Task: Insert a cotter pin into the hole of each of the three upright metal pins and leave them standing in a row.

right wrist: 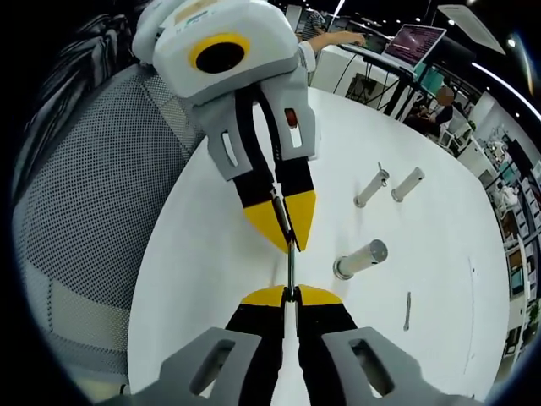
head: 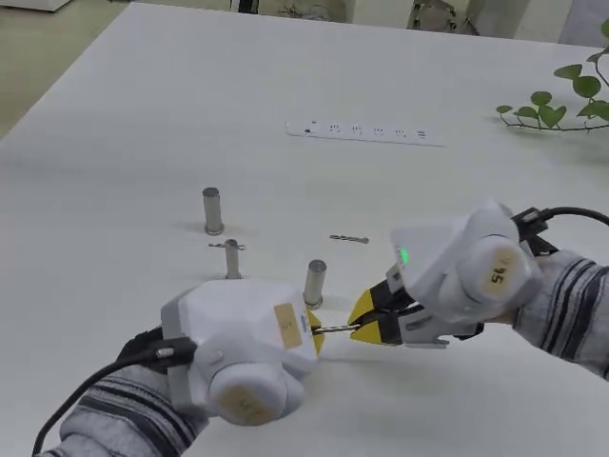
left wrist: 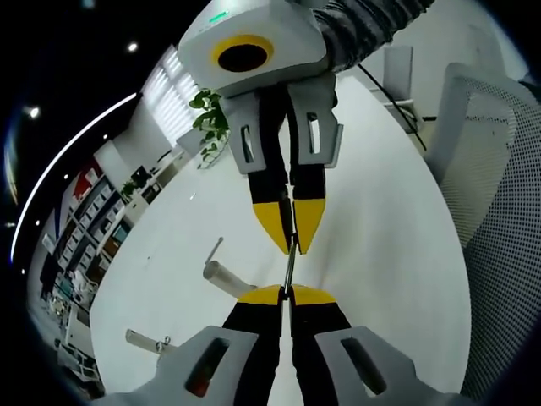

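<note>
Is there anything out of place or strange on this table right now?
Nothing is damaged or spilled. The three upright metal pins form a bent line, not a straight row; the pin nearest the grippers sits off it. One cotter pin is pinched by the left gripper and right gripper together.

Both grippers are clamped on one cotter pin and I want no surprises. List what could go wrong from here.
1. The left gripper and right gripper both clamp one thin cotter pin; uneven pulling could bend or drop it.
2. The nearest upright metal pin stands close behind them; a careless swing might topple it.
</note>
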{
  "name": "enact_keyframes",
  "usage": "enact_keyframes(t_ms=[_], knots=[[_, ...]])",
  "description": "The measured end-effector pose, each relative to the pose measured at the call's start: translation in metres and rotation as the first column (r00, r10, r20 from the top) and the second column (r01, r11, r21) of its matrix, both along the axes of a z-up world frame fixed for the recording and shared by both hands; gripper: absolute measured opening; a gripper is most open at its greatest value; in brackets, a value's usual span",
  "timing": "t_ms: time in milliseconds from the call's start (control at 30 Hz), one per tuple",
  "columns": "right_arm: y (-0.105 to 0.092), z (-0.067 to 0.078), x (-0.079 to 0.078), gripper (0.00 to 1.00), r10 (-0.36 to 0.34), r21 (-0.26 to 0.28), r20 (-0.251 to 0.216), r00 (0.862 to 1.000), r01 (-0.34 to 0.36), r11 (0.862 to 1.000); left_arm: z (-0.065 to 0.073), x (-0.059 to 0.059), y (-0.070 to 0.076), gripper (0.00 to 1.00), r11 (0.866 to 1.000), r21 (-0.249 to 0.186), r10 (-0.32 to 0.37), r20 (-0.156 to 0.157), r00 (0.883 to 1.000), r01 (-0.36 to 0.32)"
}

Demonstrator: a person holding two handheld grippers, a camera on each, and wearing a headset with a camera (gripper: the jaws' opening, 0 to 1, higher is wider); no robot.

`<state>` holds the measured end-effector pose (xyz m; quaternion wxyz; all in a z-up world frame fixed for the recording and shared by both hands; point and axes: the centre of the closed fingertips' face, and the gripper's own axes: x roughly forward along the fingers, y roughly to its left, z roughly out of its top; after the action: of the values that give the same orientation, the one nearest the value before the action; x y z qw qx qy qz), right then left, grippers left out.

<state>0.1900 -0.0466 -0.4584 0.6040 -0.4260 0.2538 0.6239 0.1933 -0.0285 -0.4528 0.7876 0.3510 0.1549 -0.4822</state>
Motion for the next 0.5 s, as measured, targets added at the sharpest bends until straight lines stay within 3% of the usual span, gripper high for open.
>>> enact_keyframes(t_ms=[300,433,500], knots=[[-0.0005,-0.0022,0.0034,0.00,-0.012,-0.008,0.014,1.000,0.012,1.000,0.0018,0.0006,-0.0009,0.00,1.000,-0.017,0.008,-0.004,1.000,-0.008],[0.0008,-0.0016,0.0068,0.00,-0.039,0.018,0.023,0.999,0.038,0.999,0.0028,0.0049,0.0012,0.00,0.998,-0.045,0.038,-0.014,0.999,-0.038],[0.0006,-0.0008,0.0086,0.00,-0.051,0.034,0.029,0.998,0.050,0.998,0.0047,0.0070,0.0015,0.00,0.994,-0.086,0.060,-0.035,0.998,-0.063]])
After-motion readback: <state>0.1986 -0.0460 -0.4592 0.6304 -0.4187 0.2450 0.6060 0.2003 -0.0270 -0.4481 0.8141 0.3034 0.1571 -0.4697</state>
